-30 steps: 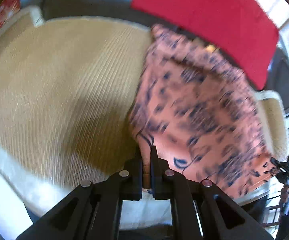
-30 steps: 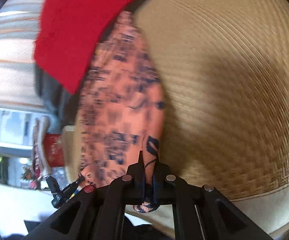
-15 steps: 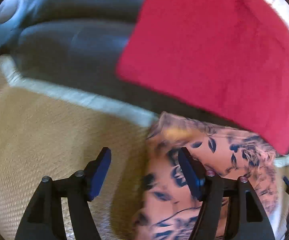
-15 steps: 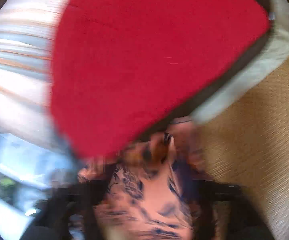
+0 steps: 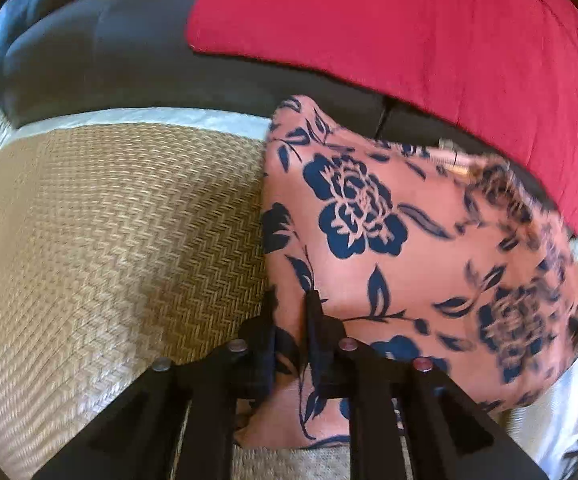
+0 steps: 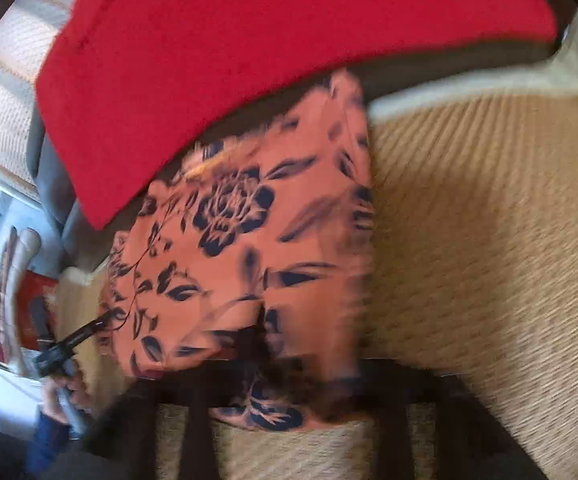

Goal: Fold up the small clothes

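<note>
An orange garment with dark blue flowers (image 5: 389, 240) lies folded on a woven straw mat (image 5: 109, 240), its far end against a dark sofa back. In the left wrist view my left gripper (image 5: 291, 314) is closing, its jaws pinching the garment's left edge. The right wrist view is blurred. There my right gripper (image 6: 263, 332) is closing too, and the cloth (image 6: 257, 220) bunches between its dark fingers at the near edge. The left gripper (image 6: 89, 330) shows at the garment's left side, held by a hand (image 6: 63, 396).
A red cushion (image 5: 429, 40) leans on the dark grey sofa back (image 5: 89, 60) just behind the garment. A white border (image 5: 149, 116) edges the mat. The mat stretches wide to the left in the left wrist view and to the right (image 6: 489, 240) in the right wrist view.
Both grippers let go of the garment, swung toward the sofa back with jaws wide, and now have closed down on the cloth's side edges. The garment now lies flatter on the mat.
</note>
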Available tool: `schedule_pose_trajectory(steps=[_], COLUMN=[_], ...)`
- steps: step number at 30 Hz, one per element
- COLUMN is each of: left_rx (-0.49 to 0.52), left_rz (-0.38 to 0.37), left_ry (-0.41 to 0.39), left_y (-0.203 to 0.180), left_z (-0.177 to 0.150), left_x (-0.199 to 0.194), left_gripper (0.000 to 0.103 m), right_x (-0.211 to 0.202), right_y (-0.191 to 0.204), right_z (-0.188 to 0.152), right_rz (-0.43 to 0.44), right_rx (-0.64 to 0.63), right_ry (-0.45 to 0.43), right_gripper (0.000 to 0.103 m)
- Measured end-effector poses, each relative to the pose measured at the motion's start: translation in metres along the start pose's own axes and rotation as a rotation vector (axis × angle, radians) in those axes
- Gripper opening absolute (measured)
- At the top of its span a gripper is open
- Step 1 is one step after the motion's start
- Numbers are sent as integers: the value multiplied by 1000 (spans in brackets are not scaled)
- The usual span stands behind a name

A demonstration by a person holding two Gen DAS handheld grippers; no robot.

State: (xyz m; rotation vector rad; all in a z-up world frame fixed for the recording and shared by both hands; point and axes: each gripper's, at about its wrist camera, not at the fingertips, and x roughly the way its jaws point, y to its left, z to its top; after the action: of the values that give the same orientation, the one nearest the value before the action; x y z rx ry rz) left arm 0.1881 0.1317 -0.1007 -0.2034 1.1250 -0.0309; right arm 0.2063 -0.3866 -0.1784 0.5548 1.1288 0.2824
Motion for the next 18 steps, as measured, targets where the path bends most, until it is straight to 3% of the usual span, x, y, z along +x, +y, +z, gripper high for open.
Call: schedule_pose_trajectory(steps=[4,7,8,9,10,11,13,14,15,18], left_rx=[63,68,97,114,127,125,89,83,91,153], left_rz=[3,-13,9,26,30,28,-1,-20,-21,26], left_ry=[-71,-34,-9,-11,-46,-62,-73,-101,-131,-188], left_y=[7,23,25,26,29,30,35,35,33,26], left_z=[-40,-97,-118,-127,-135,-136,-127,-119,-111,-87], left_x=[-49,-60,-55,-52,-54,-57,-69,-76,-81,-76], left_gripper=[12,13,15,22,24,27,35,49,65,69], right_x=[-31,-52,-51,-49,-48,-54,-66,-79,-87,-90], right_y=[7,-7,-14,-19,-25,-31,-37,-38,-40,-40], right_z=[-26,-72,-92,-105,-115,-119,-113,-104,-96,-70], right_rz=[-4,3,8,14,29,67,48,45,44,38], right_rx=[-35,-15,-12,-13,-19,-11,18,13,5,3], right_ry=[-7,7,28,43,45,18,-10,-64,-95,-129], right_gripper=[17,17,19,27,30,31,56,75,79,79])
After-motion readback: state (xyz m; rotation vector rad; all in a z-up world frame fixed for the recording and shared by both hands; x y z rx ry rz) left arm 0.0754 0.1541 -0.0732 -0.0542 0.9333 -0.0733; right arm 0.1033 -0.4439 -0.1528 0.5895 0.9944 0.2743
